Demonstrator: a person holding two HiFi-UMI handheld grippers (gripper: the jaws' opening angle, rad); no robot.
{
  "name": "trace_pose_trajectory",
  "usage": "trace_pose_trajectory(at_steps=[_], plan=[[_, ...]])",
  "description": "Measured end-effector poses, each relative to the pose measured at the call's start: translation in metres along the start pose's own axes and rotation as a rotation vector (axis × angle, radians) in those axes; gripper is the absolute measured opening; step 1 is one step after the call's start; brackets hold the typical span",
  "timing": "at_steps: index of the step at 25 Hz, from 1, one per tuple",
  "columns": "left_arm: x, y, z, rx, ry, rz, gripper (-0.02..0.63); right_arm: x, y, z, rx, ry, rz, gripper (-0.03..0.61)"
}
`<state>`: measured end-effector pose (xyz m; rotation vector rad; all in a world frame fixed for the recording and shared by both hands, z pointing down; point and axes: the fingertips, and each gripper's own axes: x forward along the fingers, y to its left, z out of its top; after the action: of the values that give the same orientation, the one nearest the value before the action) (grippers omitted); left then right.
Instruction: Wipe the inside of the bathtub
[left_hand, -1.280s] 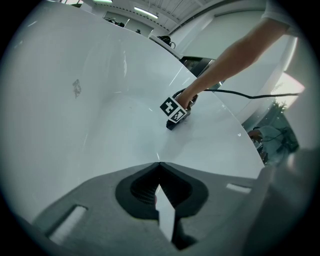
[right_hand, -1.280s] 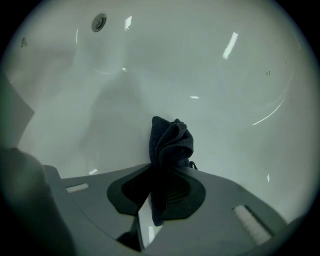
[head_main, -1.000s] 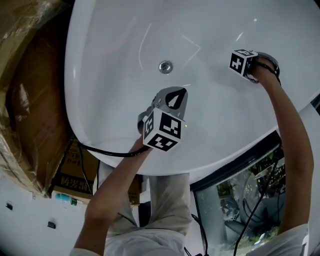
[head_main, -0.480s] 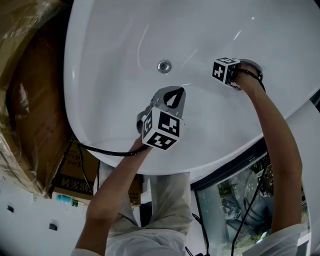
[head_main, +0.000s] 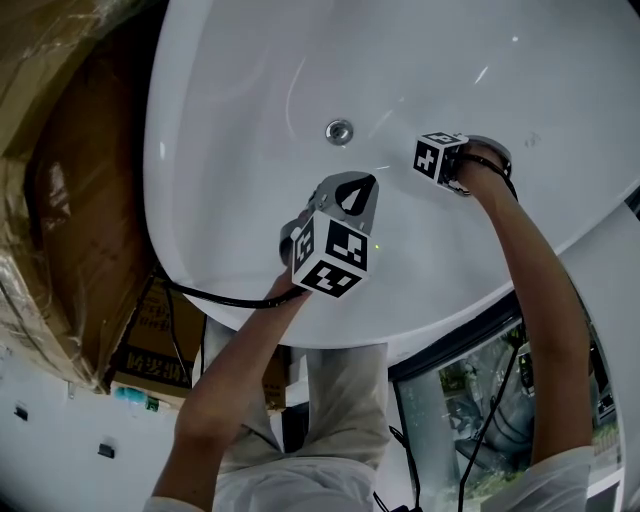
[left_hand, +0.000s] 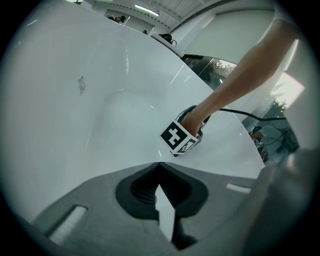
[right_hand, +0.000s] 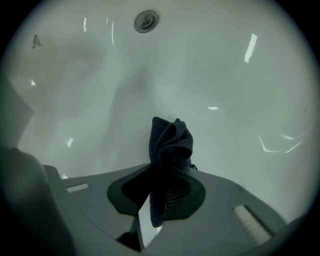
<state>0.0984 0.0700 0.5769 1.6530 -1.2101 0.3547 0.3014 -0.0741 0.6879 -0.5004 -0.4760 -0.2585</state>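
Sliding leftward across the picture, the right gripper (head_main: 447, 158) has left the right-hand side of the basin and now sits near the middle, just right of the drain, while the left one has barely stirred.

Filling the upper half of the head view, the white bathtub (head_main: 240, 90) looks glossy and bare, with brown cardboard (head_main: 70, 200) stacked beyond its rim on the left. The person leans over the near edge with both arms reaching in. Hanging above the lower-middle of the basin, the left gripper (head_main: 349, 197) is idle: its own view shows the jaw tips meeting with nothing between them. The right gripper is clamped on a dark bunched cloth (right_hand: 171, 141), which pokes forward out of the jaws toward the tub floor — whether it presses on the enamel I cannot quite tell. The drain (head_main: 339, 131) lies just up and left of it.

That shift reads to me as one wiping stroke carried toward the drain — a strip covered, with the far wall and the left end likely still to do.
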Motion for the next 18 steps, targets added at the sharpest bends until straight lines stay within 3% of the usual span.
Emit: trace_pose_trajectory(at_steps=[8,18], plan=[[-0.01,0.005,-0.003,0.002,0.002,0.006,-0.002,-0.001,0.065,0.033,-0.008,-0.079,0.142,0.051],[-0.028,0.013,-0.002,0.044,-0.003,0.008,-0.002,-0.004,0.128,0.052,-0.041,-0.12,0.242,0.051]])
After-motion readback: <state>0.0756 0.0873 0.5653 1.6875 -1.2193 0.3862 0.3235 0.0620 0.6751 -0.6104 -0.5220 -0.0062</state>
